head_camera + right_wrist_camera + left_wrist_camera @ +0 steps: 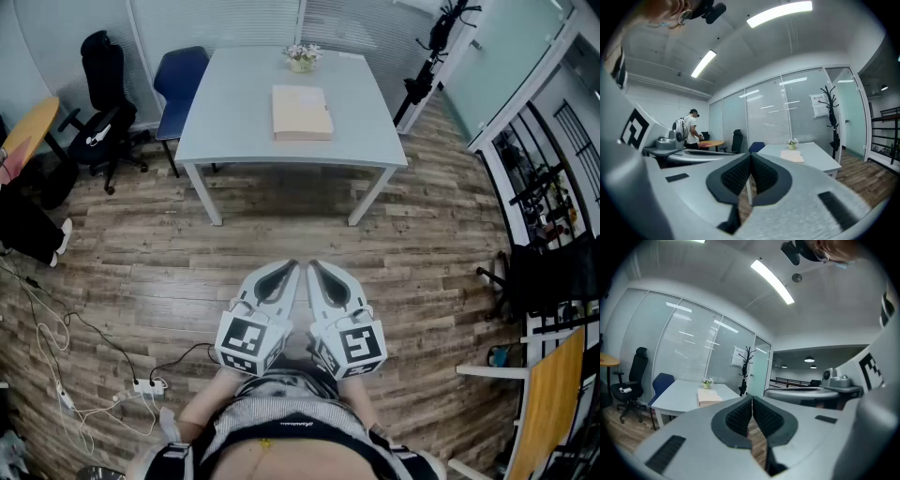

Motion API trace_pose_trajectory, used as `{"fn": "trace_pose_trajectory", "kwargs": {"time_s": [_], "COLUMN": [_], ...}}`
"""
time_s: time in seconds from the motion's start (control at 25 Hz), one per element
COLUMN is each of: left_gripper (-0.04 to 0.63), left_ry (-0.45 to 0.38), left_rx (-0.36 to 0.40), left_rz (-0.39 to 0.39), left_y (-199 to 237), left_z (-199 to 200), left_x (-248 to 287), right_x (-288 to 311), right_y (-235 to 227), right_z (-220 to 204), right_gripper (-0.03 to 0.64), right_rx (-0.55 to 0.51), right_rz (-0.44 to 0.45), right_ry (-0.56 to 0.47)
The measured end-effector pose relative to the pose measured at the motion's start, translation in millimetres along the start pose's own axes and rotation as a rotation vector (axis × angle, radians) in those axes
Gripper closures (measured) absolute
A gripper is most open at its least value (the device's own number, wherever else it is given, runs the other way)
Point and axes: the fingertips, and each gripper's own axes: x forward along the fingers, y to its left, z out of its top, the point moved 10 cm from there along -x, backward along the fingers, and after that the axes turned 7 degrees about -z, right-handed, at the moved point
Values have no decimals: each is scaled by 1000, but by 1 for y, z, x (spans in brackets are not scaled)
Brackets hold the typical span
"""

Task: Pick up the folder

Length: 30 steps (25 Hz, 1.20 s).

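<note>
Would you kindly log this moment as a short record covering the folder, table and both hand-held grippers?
folder: beige, lying flat on the table, untouched
table: white, with a flower pot beyond the folder
left hand-held gripper: shut, empty, short of the table
right hand-held gripper: shut, empty, beside the left

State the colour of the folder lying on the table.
Pale beige. The folder shows best in the head view, against the light grey table.
</note>
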Motion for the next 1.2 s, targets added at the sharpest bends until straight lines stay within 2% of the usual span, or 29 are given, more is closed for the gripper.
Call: {"fn": "trace_pose_trajectory", "kwargs": {"time_s": [0.16, 0.36, 0.48, 0.84, 1.2], "left_gripper": [583, 567, 493, 492, 492], "left_ry": [-24, -40, -27, -13, -18], "left_rx": [-1, -21, -50, -64, -74], "left_rz": [34, 49, 34, 37, 49], "left_y": [-3, 9, 14, 30, 77], "left_z": [0, -3, -8, -9, 1], "left_x": [-5, -11, -13, 2, 53], "right_x": [-6, -3, -3, 17, 84], "right_y": [0, 0, 1, -9, -43], "right_z": [-3, -6, -9, -16, -7], "right_gripper": [614, 536, 517, 486, 486], "right_rx": [36, 41, 51, 63, 91], "right_rz": [1, -11, -18, -36, 5], "right_ry": [-28, -10, -3, 26, 8]}}
